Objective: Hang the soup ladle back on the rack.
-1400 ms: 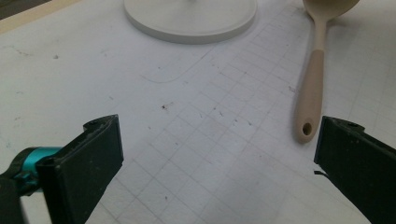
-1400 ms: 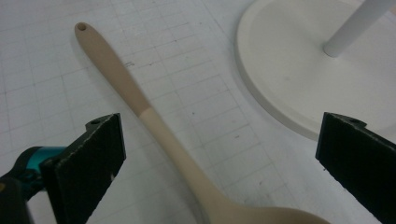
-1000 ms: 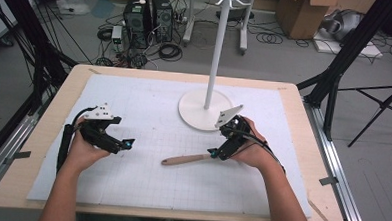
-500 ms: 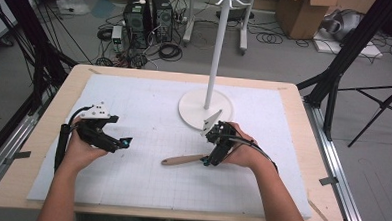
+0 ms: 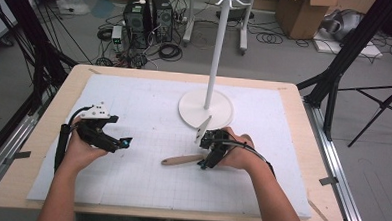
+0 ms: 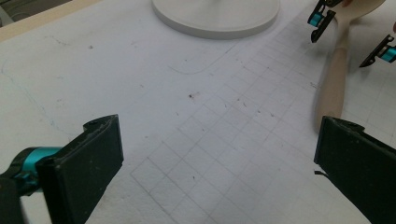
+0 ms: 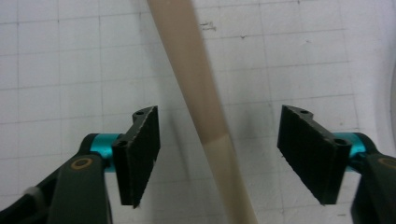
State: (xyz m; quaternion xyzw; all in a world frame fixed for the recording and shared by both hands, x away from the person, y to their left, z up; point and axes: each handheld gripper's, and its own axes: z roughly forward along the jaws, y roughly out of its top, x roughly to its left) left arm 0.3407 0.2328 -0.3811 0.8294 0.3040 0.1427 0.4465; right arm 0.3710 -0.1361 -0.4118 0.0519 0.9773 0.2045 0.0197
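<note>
A wooden spoon lies flat on the white gridded mat, its handle pointing left. My right gripper is lowered over it, pointing down. In the right gripper view the handle runs between the two pads with a gap on each side. The right gripper is open, and its jaws have just been closing around the handle. My left gripper rests at the left of the mat, open wide with nothing between its pads. The left gripper view shows the spoon off to the right.
A white stand with a round base and a tall pole topped by a ring of hooks sits at the mat's far middle, just behind my right hand. The wooden table edge frames the mat. Beyond the table, the floor holds cables and boxes.
My right gripper has dropped and shifted left onto the spoon's handle, and its jaws stand narrower than before. The left gripper and the spoon have stayed put.
</note>
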